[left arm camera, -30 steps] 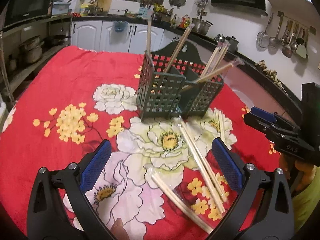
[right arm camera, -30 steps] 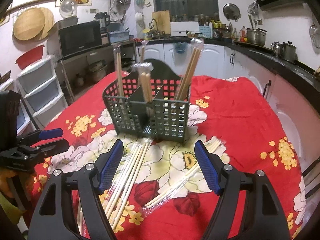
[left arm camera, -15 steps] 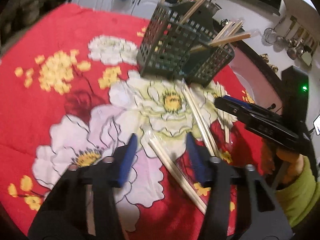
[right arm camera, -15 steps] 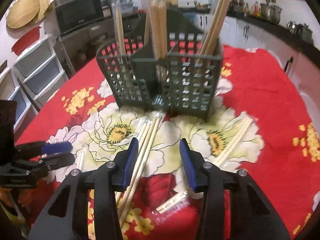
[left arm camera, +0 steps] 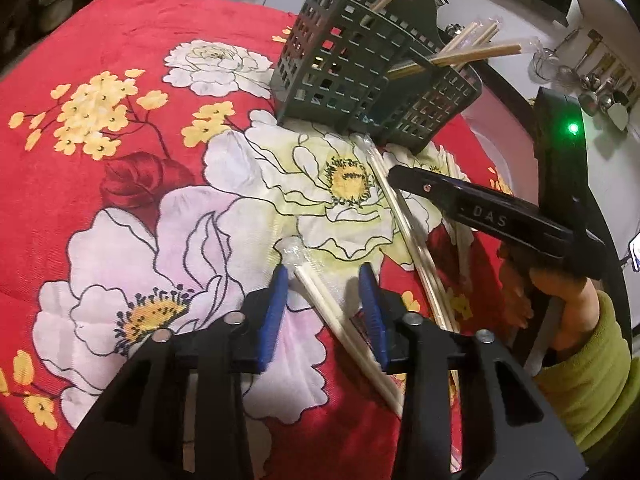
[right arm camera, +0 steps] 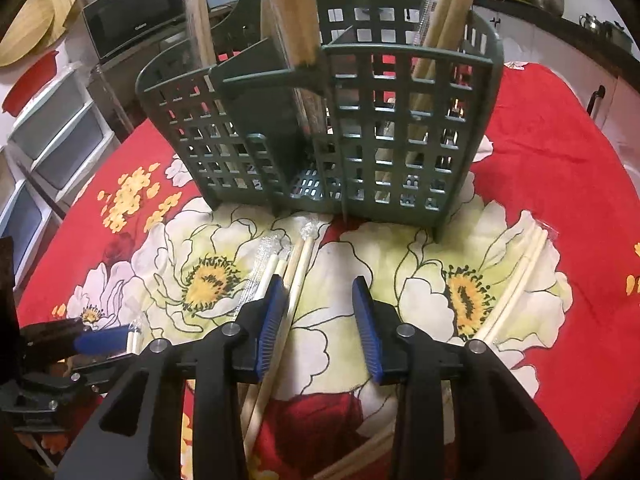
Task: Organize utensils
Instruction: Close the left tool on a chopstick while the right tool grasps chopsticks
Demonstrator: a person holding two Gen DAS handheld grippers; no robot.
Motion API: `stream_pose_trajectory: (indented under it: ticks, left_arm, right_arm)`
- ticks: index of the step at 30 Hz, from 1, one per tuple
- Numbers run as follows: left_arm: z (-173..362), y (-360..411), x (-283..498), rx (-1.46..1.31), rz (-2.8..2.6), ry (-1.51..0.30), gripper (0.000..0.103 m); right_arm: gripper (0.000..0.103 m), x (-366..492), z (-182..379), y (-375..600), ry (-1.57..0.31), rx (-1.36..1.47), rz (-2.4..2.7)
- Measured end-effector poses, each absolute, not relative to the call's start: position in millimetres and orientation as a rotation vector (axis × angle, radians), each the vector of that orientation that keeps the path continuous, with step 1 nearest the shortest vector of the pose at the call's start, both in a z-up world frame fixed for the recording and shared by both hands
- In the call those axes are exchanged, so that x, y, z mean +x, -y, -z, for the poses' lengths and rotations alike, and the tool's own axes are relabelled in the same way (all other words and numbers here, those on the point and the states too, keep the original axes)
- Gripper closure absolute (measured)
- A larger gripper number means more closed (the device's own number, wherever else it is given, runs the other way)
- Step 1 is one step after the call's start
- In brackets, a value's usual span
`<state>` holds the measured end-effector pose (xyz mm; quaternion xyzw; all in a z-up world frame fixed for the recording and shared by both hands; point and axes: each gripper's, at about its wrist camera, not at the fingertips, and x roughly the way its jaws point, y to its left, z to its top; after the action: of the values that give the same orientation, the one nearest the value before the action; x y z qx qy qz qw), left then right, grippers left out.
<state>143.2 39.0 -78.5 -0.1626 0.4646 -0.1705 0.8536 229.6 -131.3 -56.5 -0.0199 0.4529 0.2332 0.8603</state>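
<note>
Red floral tablecloth (left arm camera: 120,184) covered the table | dark green slotted plastic utensil caddy (right arm camera: 360,128) stood near its far edge, holding wrapped chopsticks | left gripper (left arm camera: 325,286) parted, straddling a pale wrapped chopstick pair (left arm camera: 340,316) | right gripper (right arm camera: 320,300) parted over loose wooden chopsticks (right arm camera: 296,272).

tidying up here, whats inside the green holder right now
The green holder has wrapped chopsticks standing in its right, middle and left compartments. Their lower ends are partly hidden behind the grid walls, so an exact count is not possible.
</note>
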Motion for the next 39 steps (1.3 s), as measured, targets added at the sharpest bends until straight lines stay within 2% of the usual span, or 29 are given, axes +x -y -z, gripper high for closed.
stream_pose_trajectory:
  ticks: [3, 9, 12, 16, 25, 37, 39]
  left_arm:
    - [79, -39, 145, -0.336, 0.371, -0.98, 0.083]
    - [85, -41, 150, -0.334, 0.381, -0.986, 0.088]
    - [86, -42, 152, -0.321, 0.382, -0.991, 0.089]
    - [86, -41, 158, -0.305, 0.388, -1.0, 0.089]
    - [87, -48, 183, -0.36, 0.413, -1.05, 0.089]
    - [86, -55, 213, -0.386, 0.423, -1.095, 0.089]
    - [84, -51, 216, -0.34, 0.409, -1.096, 0.095]
  right_arm:
    - [0.069, 228, 58, 123, -0.95, -0.066, -0.491]
    - [0.07, 240, 60, 110, -0.956, -0.048, -0.476]
    - [0.078, 246, 63, 106, -0.965, -0.062, -0.451]
    - [0.085, 248, 67, 109, -0.973, -0.051, -0.45]
    - [0.096, 246, 64, 130, -0.998, 0.028, -0.474]
    - [0.097, 218, 29, 160, -0.92, 0.073, -0.567]
    - [0.097, 212, 21, 160, -0.895, 0.061, -0.576]
